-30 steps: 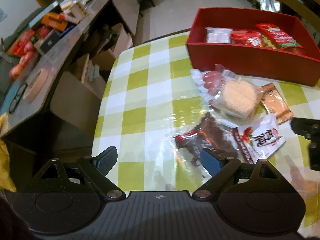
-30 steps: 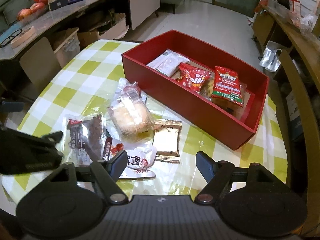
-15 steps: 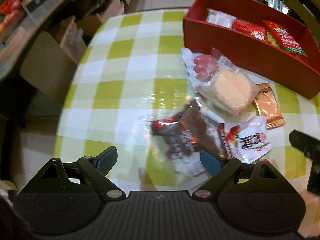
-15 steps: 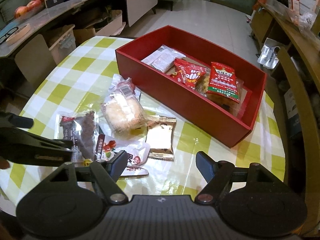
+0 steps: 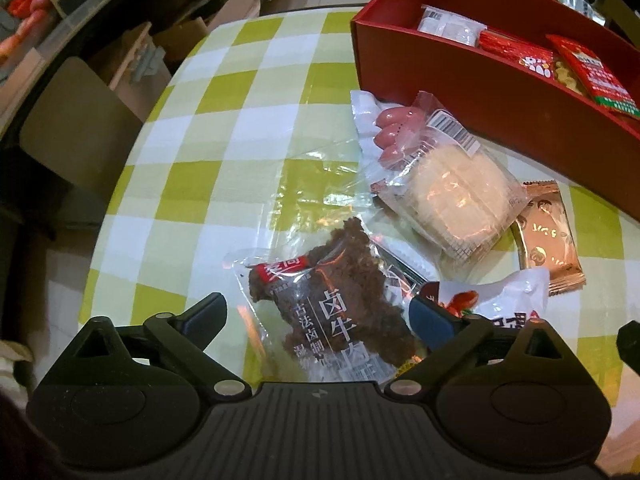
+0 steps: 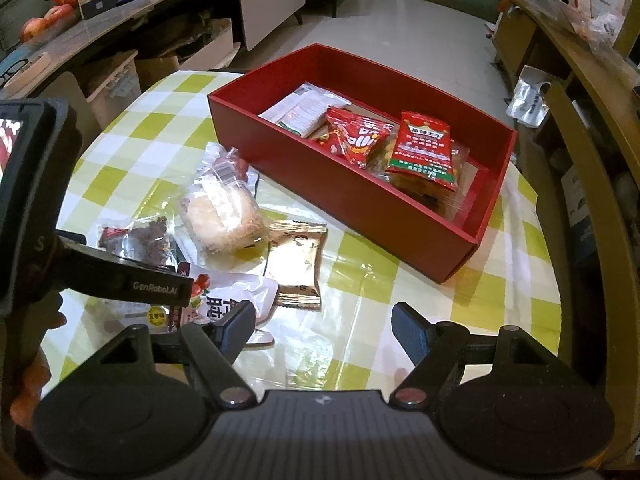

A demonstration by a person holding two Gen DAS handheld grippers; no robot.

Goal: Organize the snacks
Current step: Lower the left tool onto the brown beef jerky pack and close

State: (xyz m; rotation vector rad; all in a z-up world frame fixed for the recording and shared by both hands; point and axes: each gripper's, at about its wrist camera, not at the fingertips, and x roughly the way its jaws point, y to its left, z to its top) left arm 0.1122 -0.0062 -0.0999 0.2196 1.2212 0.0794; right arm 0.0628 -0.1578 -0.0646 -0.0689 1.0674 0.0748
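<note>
Beef jerky packet between spread jaws

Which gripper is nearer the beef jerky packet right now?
Left. The left gripper straddles the beef jerky packet with open fingers. The right gripper hangs open over bare tablecloth, off to the packet's right.

1. Glossy clear plastic film covers the green-and-white checked tablecloth.
2. Matt red cardboard box.
3. Shiny transparent plastic beef jerky packet.
4. Metallic copper foil snack wrapper.
5. Matt black plastic gripper fingers.
</note>
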